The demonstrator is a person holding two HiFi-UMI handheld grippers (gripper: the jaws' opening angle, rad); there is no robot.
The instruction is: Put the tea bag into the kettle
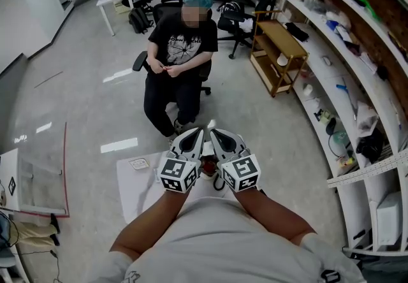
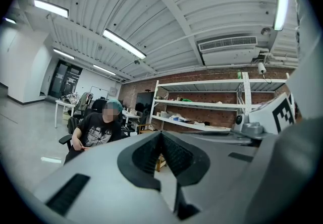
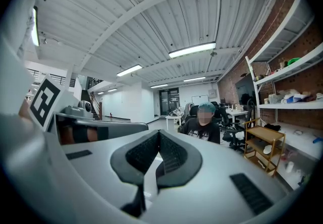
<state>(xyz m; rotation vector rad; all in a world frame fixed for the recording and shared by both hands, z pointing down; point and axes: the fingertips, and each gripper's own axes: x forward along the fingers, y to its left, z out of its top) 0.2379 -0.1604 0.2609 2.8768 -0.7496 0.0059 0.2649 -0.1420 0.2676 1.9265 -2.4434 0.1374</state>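
1. L gripper (image 1: 193, 138): jaws shut tip to tip, nothing betw. them; its own view shows the same (image 2: 161, 136). R gripper (image 1: 217, 138): also shut & empty (image 3: 159, 134). Both are held level, side by side, nearly touching, above the white table (image 1: 137, 195).
2. Task things: a small flat square item (image 1: 139, 162) lies on the table, left of the L gripper. Poss. the tea bag, but too small to be sure. A dark red thing (image 1: 208, 166) peeks out betw. the grippers; maybe the kettle, mostly hidden. Can't tell if a bag is inside it.
3. Risk: both gripper views look out level across the room, not at the table, and the grippers themselves block the head view. Any move down is near-blind, so it could knock the hidden thing over.
4. Risk: the grippers sit very close, so they may clash if either swings sideways.
5. Risk: if the square item is the bag, it lies flat on the surface. It would prob. slide or slip from the pads when pinched. No string or tag visible.
6. Around: seated person (image 1: 178, 52) straight ahead, well apart. Wooden shelf cart (image 1: 277, 52) & white wall shelves (image 1: 344, 90) at right. Board w/ red edge (image 1: 38, 176) at left. None stands in the way of the table.
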